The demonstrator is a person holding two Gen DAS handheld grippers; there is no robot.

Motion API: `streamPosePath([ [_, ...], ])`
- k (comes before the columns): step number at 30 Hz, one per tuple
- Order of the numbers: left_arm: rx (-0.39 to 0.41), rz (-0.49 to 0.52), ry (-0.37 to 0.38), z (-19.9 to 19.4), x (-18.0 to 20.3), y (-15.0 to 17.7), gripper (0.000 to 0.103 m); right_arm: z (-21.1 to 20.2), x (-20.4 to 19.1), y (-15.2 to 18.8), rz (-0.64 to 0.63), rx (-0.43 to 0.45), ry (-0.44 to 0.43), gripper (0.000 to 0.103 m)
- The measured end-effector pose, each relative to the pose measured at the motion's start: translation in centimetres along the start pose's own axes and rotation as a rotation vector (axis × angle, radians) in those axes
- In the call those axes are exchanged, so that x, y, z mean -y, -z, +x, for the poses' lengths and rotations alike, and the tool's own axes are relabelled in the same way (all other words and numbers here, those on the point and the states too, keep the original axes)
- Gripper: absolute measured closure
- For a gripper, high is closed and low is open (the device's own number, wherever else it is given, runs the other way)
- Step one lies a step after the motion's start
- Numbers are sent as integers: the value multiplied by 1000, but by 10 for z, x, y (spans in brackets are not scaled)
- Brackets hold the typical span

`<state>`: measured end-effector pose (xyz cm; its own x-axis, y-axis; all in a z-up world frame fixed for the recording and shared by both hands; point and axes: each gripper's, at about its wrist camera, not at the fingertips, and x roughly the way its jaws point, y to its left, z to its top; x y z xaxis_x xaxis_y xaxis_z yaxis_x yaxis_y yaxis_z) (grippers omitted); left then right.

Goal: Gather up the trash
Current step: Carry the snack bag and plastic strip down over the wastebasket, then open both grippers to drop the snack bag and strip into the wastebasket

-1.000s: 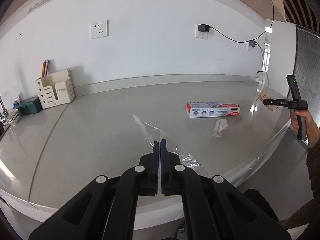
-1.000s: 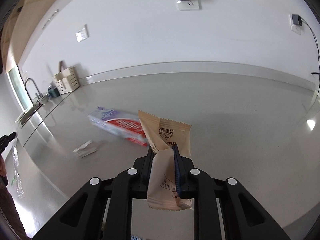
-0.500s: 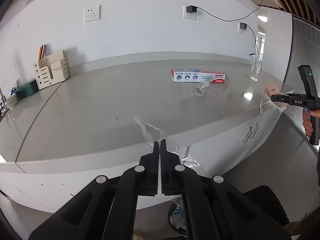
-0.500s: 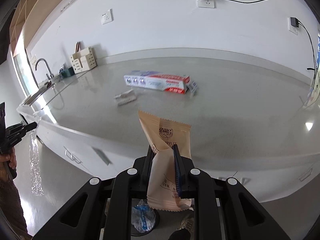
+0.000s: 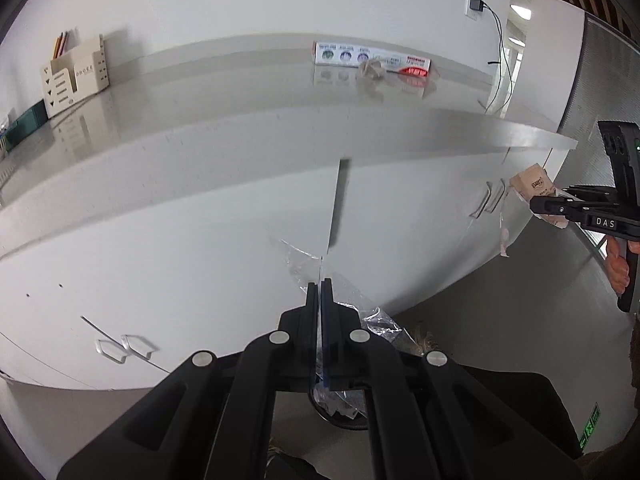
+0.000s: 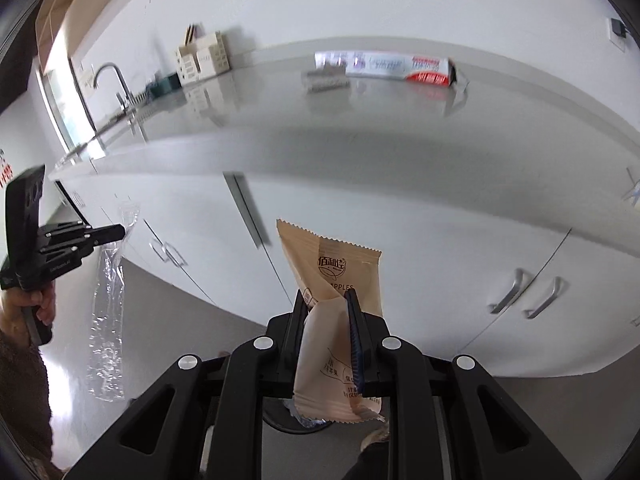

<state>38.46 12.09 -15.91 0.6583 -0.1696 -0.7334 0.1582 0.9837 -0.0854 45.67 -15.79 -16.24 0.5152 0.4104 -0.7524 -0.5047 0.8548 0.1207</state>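
left gripper (image 5: 320, 286) jaws clamped on clear plastic film (image 5: 298, 260) | right gripper (image 6: 325, 300) jaws pinch tan snack wrapper (image 6: 332, 264), long axis upright | bin (image 5: 340, 414) directly below both, left seemingly nearer | toothpaste box (image 5: 372, 59), crumpled paper (image 5: 371, 69) left on table (image 5: 200, 112)

Left gripper (image 5: 320, 292) jaws clamped on clear film (image 5: 304, 258); right gripper (image 6: 325, 305) jaws pinching tan wrapper (image 6: 336, 276).

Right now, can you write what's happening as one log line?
left gripper: jaws shut on clear plastic wrap | right gripper: jaws shut on tan snack wrapper | both below countertop edge | toothpaste box on countertop
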Motion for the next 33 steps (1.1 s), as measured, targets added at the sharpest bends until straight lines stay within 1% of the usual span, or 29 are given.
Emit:
streamPosePath([
  [2, -29, -14, -3, 18, 0, 12, 101, 20, -3, 13, 8, -29, -31, 80],
  [4, -60, -20, 1, 36, 1, 22, 101, 43, -8, 25, 8, -63, -42, 80],
  [9, -116, -46, 20, 77, 0, 38, 101, 94, -16, 46, 3, -131, -95, 80],
  [11, -139, -45, 13, 95, 1, 43, 101, 114, -18, 52, -4, -164, -106, 80],
  [14, -160, -27, 2, 123, 6, 52, 101, 141, -21, 60, -9, -189, -136, 80],
  [18, -194, -32, 35, 164, 11, 64, 101, 179, -20, 71, -6, -237, -157, 80],
  [20, -239, -50, 71, 187, 11, 73, 101, 197, -20, 77, -11, -265, -170, 80],
  [22, -272, -56, 89, 209, 14, 83, 101, 214, -21, 82, -17, -290, -175, 80],
  [25, -335, -73, 119, 243, 15, 100, 101, 241, -22, 87, -43, -330, -164, 80],
  [28, -370, -67, 105, 271, 16, 108, 101, 268, -24, 93, -56, -374, -188, 80],
  [29, -380, -62, 100, 279, 16, 110, 101, 280, -25, 96, -60, -398, -208, 80],
  [31, -383, -74, 101, 292, 13, 114, 100, 296, -26, 102, -79, -419, -211, 80],
  [33, -391, -58, 73, 306, 15, 120, 100, 313, -28, 107, -94, -450, -227, 80],
])
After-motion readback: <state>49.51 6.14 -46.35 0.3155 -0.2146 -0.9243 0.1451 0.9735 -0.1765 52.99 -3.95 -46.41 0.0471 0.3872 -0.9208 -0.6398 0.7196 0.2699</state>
